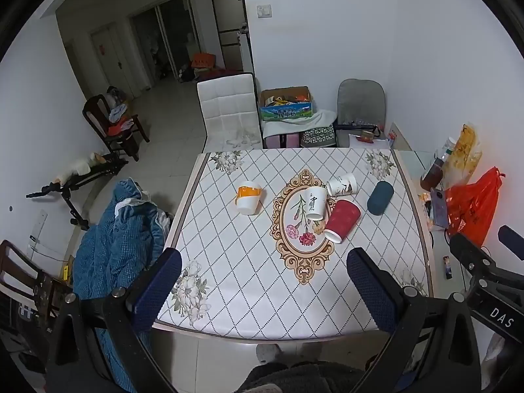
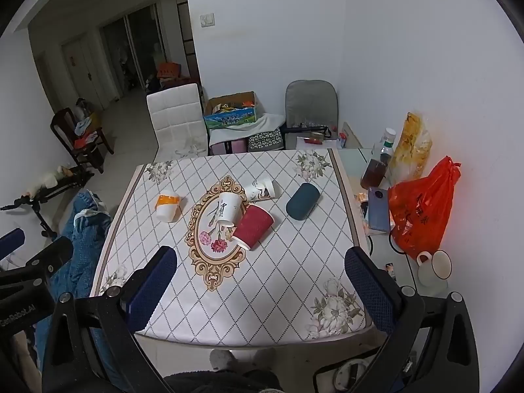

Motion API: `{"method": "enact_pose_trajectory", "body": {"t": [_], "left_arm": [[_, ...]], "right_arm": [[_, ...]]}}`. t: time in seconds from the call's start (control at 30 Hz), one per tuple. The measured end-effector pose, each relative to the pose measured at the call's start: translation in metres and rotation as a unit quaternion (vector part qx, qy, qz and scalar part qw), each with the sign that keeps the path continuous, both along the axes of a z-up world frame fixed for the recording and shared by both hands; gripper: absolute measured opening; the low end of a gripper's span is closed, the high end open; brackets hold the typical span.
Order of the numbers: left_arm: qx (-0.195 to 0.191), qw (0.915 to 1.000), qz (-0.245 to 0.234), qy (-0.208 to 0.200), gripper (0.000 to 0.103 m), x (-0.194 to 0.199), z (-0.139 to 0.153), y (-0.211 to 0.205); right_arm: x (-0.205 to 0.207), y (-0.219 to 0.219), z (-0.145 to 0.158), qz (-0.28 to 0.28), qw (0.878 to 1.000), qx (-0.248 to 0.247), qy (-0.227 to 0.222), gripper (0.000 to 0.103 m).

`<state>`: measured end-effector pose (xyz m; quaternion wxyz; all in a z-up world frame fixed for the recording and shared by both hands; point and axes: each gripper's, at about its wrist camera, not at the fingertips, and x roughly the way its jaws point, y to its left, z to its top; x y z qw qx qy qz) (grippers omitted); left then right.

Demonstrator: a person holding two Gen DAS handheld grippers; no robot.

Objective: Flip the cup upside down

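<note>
Red corrugated paper catches my eye first through the left wrist camera: the red cup (image 1: 342,220) lies on its side right of the table's middle, its white rim toward me, touching the white cup with black calligraphy (image 1: 315,203) that leans just left of it, with a third paper cup with a crane print (image 1: 342,184) tipped over just behind them. Farther left and apart lies the orange-and-white mug (image 1: 249,197), and to the right a dark teal case (image 1: 380,199). None of the cups shows anything inside; I judge them empty, which would be why they can lie loose on the patterned tablecloth (image 1: 249,278). My left gripper (image 1: 263,286) hangs over the near edge with its blue pads (image 1: 157,290) spread wide and nothing between them, held back, I think, so I can choose a cup before reaching. In the right wrist view the same cluster sits in the middle, the red cup (image 2: 253,227) nearest. My right gripper (image 2: 260,286) is likewise spread wide and holding nothing, above the near edge. On the side surface at the right stand an orange plastic bag (image 2: 422,209), a phone (image 2: 379,209), a bottle of brown liquid (image 2: 373,172) and a white mug (image 2: 434,267) whose open mouth looks empty.
</note>
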<state>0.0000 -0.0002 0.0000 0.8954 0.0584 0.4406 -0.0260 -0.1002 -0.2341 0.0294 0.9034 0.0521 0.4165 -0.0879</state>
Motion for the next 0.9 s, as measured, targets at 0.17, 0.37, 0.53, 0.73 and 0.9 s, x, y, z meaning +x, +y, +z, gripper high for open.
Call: {"method": "enact_pose_trajectory", "body": {"t": [0.17, 0.37, 0.53, 0.73, 0.9], "left_arm": [[-0.002, 1.0000, 0.000, -0.002, 0.103, 0.000, 0.000, 0.000], [-0.001, 1.0000, -0.001, -0.003, 0.103, 0.002, 0.001, -0.002], [0.000, 1.0000, -0.001, -0.004, 0.103, 0.005, 0.002, -0.005], [0.001, 0.9999, -0.005, -0.011, 0.103, 0.001, 0.013, -0.007], [0.001, 0.9999, -0.005, -0.013, 0.103, 0.001, 0.013, -0.006]], "right_arm": [[0.000, 0.000, 0.000, 0.000, 1.000, 0.004, 0.002, 0.103], [0.000, 0.000, 0.000, 0.000, 1.000, 0.003, 0.001, 0.103], [0.005, 0.002, 0.004, 0.000, 1.000, 0.003, -0.002, 0.103], [0.002, 0.004, 0.015, 0.001, 1.000, 0.003, -0.008, 0.103], [-0.001, 0.001, 0.020, 0.000, 1.000, 0.007, -0.014, 0.103]]}}
